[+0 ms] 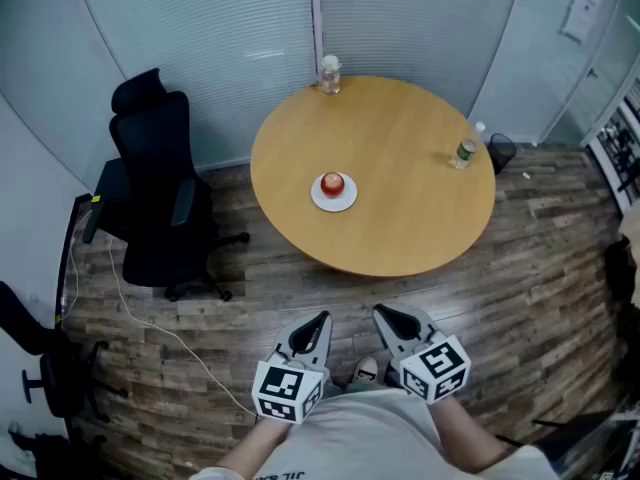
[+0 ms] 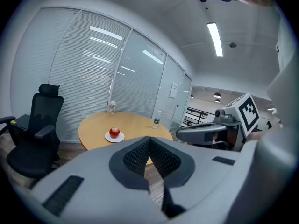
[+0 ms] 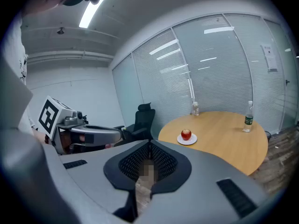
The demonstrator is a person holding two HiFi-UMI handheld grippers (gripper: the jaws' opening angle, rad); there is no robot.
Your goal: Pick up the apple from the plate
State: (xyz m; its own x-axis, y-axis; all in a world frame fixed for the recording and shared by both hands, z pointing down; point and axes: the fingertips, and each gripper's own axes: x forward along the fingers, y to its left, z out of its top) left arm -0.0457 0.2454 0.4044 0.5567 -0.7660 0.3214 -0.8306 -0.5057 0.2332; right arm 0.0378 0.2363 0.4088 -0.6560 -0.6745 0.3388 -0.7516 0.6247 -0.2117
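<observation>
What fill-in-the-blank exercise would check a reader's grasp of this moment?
1. The apple on the plate is ____ in colour.
2. The left gripper and right gripper both have their jaws ____, with nothing between them.
3. In the head view, the black office chair stands to the ____ of the round table.
Missing words: red; shut; left.

Dark chair (image 1: pixel 22 320) cut off at left edge, bottle (image 1: pixel 465 151) label too small to read, wall notice (image 1: pixel 580 13) illegible
</observation>
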